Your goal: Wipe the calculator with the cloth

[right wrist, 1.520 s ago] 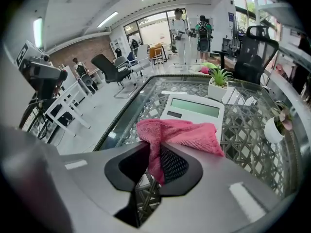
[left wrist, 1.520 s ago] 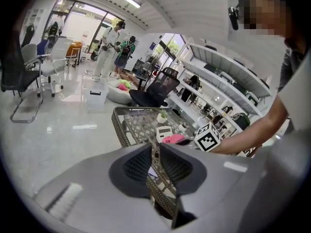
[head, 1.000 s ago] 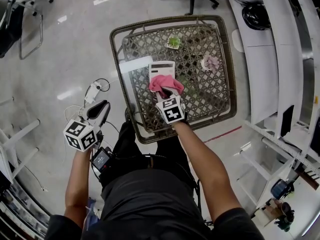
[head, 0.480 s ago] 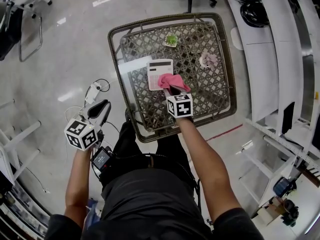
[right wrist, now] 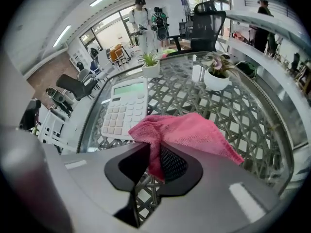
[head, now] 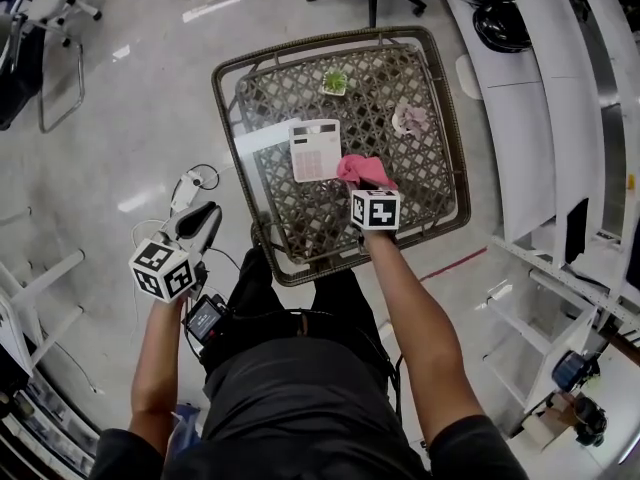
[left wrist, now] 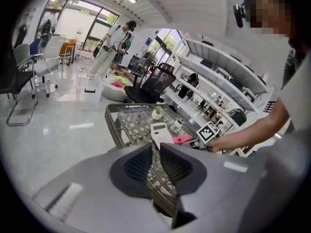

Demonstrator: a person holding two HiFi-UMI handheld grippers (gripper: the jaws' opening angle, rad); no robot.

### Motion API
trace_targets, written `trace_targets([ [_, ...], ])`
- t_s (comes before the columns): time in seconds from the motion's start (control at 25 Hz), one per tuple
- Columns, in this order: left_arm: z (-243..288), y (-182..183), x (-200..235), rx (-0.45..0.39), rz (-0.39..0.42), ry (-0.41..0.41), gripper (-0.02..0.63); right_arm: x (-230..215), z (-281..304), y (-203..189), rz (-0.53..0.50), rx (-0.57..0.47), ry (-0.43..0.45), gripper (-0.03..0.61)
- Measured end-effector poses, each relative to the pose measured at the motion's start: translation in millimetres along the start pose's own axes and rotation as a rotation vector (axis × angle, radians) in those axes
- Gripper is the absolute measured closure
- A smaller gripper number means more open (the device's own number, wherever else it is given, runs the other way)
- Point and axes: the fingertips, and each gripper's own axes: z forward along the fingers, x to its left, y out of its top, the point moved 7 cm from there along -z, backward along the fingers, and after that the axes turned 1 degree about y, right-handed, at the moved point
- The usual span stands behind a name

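Your right gripper (head: 367, 184), pinching the pink cloth (head: 362, 169), slid right off the calculator (head: 314, 150) mid-wipe, so swipe back over it; left gripper (head: 205, 218) idles lower left, jaws closed, empty.

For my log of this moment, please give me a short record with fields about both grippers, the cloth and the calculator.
Right gripper: shut on the pink cloth
Left gripper: jaws almost together, empty, off to the side of the table
Calculator: flat on the glass top, uncovered
Cloth position: right of the calculator, not on its keys
Also there: green potted plant, pink potted plant
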Motion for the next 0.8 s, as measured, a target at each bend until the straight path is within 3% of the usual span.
trace_targets([
  [0.36, -10.0, 12.9, -9.5, -0.011, 0.033, 0.002, 0.552, -11.3, -21.2, -11.7, 0.073, -0.017, 0.014, 0.520],
  [0.8, -19.7, 33.0, -36.3, -0.048, 0.068, -0.005, 0.552, -22.4, -71.0, -24.5, 0.171, -0.118, 0.022, 0.518],
])
